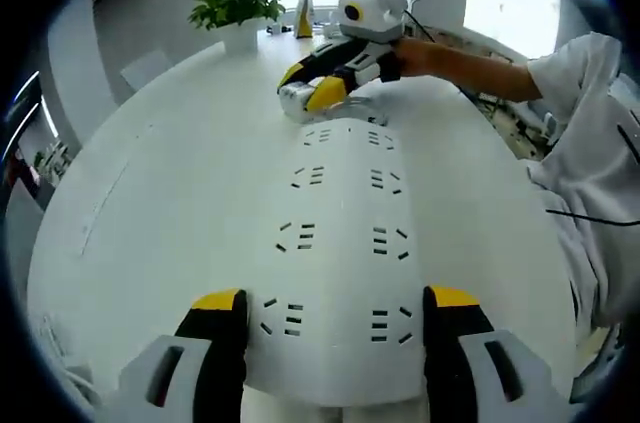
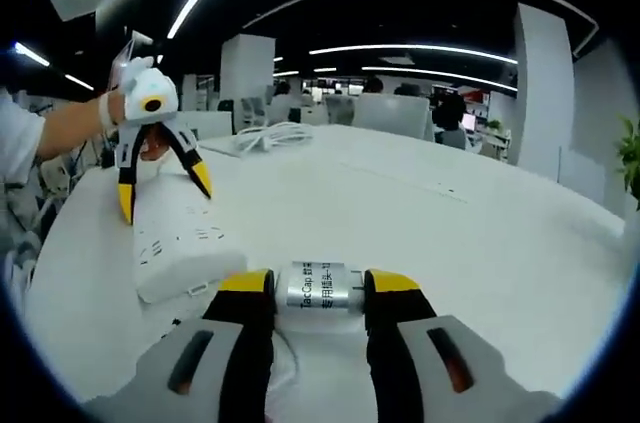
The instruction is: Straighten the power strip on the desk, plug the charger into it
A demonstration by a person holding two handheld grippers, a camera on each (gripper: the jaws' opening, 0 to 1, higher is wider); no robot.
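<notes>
White round surface [image 1: 150, 223] in an open office, ceiling light strips overhead in the right gripper view. We see a potted plant [image 1: 237, 5] at the far edge, well beyond our left jaws.

Left gripper [image 1: 335, 318]: jaws spread wide, straddling the near end of the white power strip [image 1: 340, 233]. The strip runs straight ahead from between the jaws. We can't tell whether the yellow tips touch its sides; they grip nothing.

Right gripper [image 2: 310, 293]: jaws closed on the charger [image 2: 322, 286], a silver-grey block held crosswise between the yellow tips. Its label reads "TacCap" plus Chinese characters too small to make out. In the left gripper view we see the same charger [image 1: 298, 98] at the far end of the strip, just off its end, in the right gripper [image 1: 325, 83].

In the right gripper view the power strip [image 2: 180, 243] lies left of and just ahead of the right jaws, with the left gripper [image 2: 160, 183] standing over its far end. A coiled white cable [image 2: 270, 136] lies farther back on the surface.
</notes>
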